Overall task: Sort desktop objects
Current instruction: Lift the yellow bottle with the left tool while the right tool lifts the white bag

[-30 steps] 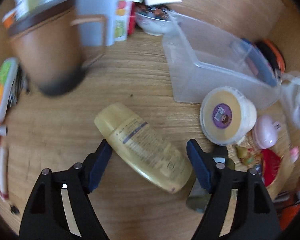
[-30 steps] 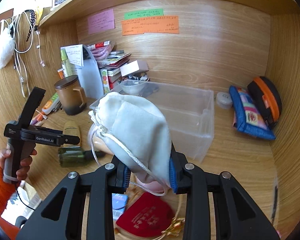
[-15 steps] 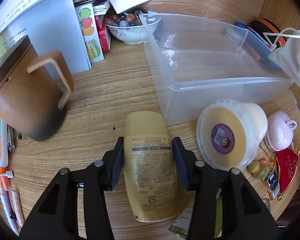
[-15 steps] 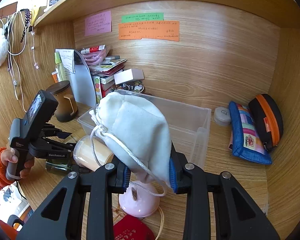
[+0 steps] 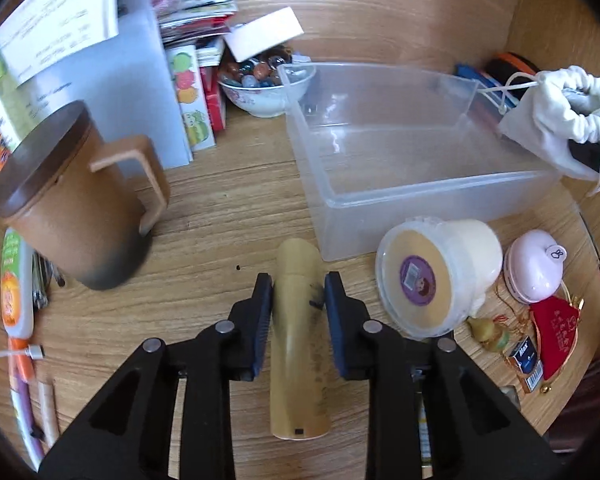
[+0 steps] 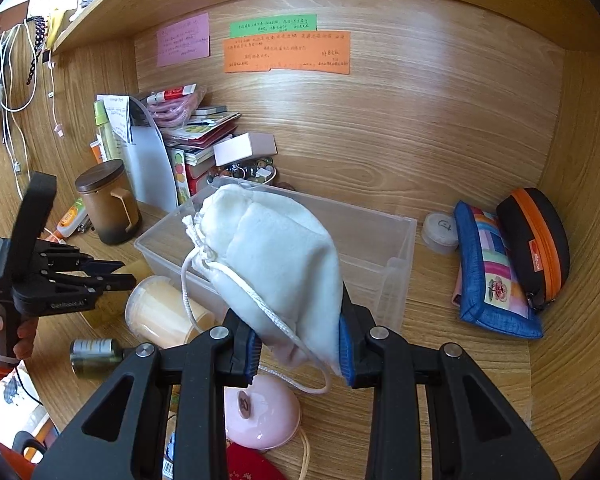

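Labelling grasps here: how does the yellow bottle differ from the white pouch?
The yellow bottle is rigid and cylindrical; the white pouch is soft cloth with a drawstring. The bottle sits in the left gripper, low over the desk; the pouch hangs in the right gripper by the clear bin. Both are clamped between blue pads.

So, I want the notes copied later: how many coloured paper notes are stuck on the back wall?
3: a pink note at left, a green note beside it, an orange note just below the green.

Cluttered desk (image 5: 228, 200) (bin (image 5: 400, 184), mug (image 5: 72, 208))
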Demonstrator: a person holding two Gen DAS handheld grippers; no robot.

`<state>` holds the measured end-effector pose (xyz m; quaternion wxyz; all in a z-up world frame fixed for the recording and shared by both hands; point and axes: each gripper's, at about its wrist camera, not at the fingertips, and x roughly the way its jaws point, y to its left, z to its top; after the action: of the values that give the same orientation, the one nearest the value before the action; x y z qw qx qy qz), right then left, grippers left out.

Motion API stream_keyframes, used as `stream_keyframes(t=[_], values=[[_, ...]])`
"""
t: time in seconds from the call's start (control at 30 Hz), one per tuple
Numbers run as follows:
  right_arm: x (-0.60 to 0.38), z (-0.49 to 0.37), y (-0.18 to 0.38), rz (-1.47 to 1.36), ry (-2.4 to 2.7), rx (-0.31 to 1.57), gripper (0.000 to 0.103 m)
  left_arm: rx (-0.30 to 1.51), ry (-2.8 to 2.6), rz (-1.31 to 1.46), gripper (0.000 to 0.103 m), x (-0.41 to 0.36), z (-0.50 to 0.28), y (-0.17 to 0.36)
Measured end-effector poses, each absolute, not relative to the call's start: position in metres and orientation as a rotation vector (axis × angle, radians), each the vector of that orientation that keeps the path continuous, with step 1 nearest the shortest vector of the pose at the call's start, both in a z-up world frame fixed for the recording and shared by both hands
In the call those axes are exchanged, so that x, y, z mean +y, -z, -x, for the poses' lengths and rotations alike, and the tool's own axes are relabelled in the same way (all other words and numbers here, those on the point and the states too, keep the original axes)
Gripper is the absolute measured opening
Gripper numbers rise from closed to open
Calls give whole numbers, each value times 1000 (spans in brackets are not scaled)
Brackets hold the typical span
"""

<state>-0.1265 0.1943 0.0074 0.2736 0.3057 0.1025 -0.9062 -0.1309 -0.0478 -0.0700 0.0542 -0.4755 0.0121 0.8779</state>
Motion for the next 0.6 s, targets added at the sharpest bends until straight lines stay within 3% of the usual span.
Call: stream_keyframes(t=[0.17, 0.6], values=[[193, 124, -6, -816, 2424, 266, 28, 38, -2505, 1597, 26, -44, 148, 90], [200, 140, 0, -854, 2424, 260, 28, 84, -2741, 1474, 26, -43, 134, 84]])
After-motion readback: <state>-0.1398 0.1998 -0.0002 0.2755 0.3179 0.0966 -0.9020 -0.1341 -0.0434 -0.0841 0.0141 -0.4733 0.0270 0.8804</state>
